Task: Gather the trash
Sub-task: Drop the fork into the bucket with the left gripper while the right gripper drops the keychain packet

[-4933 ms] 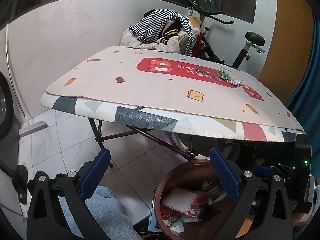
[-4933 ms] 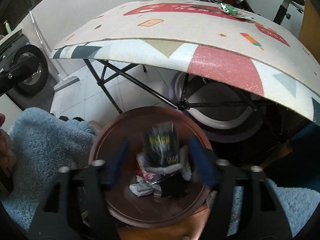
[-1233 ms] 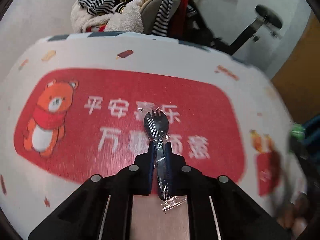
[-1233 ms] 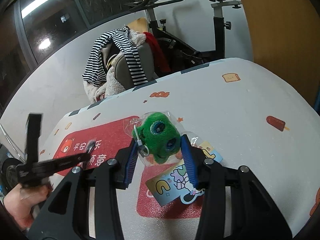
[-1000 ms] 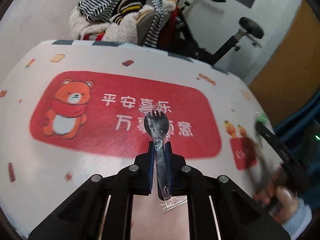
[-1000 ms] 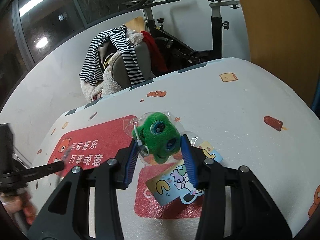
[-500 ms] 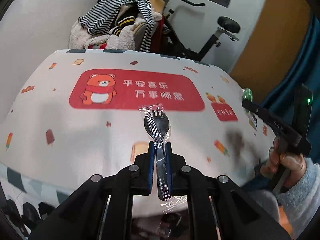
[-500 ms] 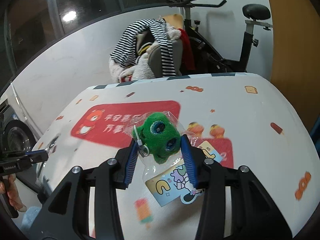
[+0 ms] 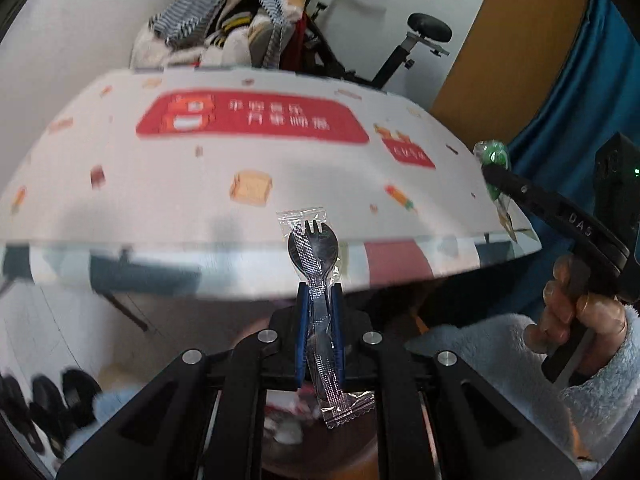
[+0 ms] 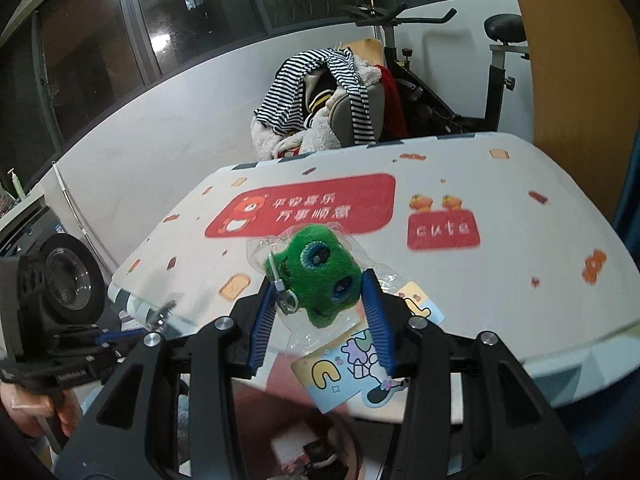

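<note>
wrapped black plastic spork [image 9: 314, 268] clamped between left gripper [image 9: 319, 334] pads, out past the printed table mat [image 9: 248, 168] edge; bagged green plush toy [image 10: 322, 278] inside right gripper [image 10: 320, 320], above the mat.

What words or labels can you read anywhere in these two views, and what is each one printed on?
"cute": small red patch on the table mat.
"DAS": arm of the right hand-held gripper in the left view.
Chinese characters, two rows: big red bear panel; too blurred to read surely.
Small label on the left hand-held gripper's body: too small.
</note>
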Action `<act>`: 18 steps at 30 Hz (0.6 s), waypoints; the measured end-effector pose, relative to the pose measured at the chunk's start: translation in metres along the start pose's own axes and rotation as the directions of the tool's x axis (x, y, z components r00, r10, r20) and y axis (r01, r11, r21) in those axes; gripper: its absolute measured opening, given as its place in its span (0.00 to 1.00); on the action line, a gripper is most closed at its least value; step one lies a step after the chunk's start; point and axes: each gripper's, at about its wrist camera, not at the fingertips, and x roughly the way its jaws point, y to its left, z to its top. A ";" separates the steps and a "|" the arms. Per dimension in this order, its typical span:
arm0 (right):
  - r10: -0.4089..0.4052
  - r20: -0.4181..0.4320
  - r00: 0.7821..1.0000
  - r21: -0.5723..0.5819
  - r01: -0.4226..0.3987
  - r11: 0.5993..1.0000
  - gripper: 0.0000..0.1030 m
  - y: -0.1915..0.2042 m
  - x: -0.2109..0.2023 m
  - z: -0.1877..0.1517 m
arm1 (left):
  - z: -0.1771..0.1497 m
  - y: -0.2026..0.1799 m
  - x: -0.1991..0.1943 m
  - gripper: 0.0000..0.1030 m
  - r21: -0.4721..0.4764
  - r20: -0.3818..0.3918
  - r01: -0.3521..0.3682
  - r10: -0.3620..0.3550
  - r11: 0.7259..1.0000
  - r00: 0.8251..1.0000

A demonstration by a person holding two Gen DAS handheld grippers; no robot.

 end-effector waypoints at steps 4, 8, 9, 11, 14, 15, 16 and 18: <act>0.015 -0.005 1.000 0.018 -0.015 1.000 0.43 0.009 -0.012 -0.018 | -0.025 -0.003 0.004 0.10 0.022 -0.038 -0.006 0.007 1.000 0.999; 0.029 -0.010 1.000 0.026 -0.028 0.999 0.43 0.017 -0.017 -0.029 | -0.044 0.000 0.014 0.10 0.041 -0.085 -0.019 0.022 0.999 0.996; 0.031 -0.012 0.999 0.026 -0.031 0.999 0.43 0.019 -0.018 -0.031 | -0.049 0.000 0.017 0.10 0.047 -0.097 -0.022 0.027 0.999 0.995; 0.037 -0.016 0.999 0.025 -0.036 0.999 0.43 0.022 -0.019 -0.036 | -0.057 0.002 0.022 0.10 0.056 -0.117 -0.028 0.034 0.998 0.993; 0.038 -0.033 0.999 0.023 -0.037 0.999 0.43 0.025 -0.016 -0.042 | -0.066 0.005 0.031 0.10 0.056 -0.147 -0.036 0.044 0.998 0.988; 0.038 -0.042 0.998 0.027 -0.037 0.999 0.43 0.025 -0.015 -0.045 | -0.070 0.007 0.034 0.10 0.058 -0.155 -0.040 0.048 0.998 0.987; 0.039 -0.048 0.998 0.031 -0.038 0.999 0.43 0.025 -0.014 -0.047 | -0.071 0.008 0.036 0.11 0.060 -0.159 -0.039 0.048 0.997 0.986; 0.039 -0.058 0.998 0.035 -0.037 0.999 0.43 0.026 -0.011 -0.051 | -0.073 0.007 0.039 0.13 0.068 -0.164 -0.024 0.035 0.997 0.986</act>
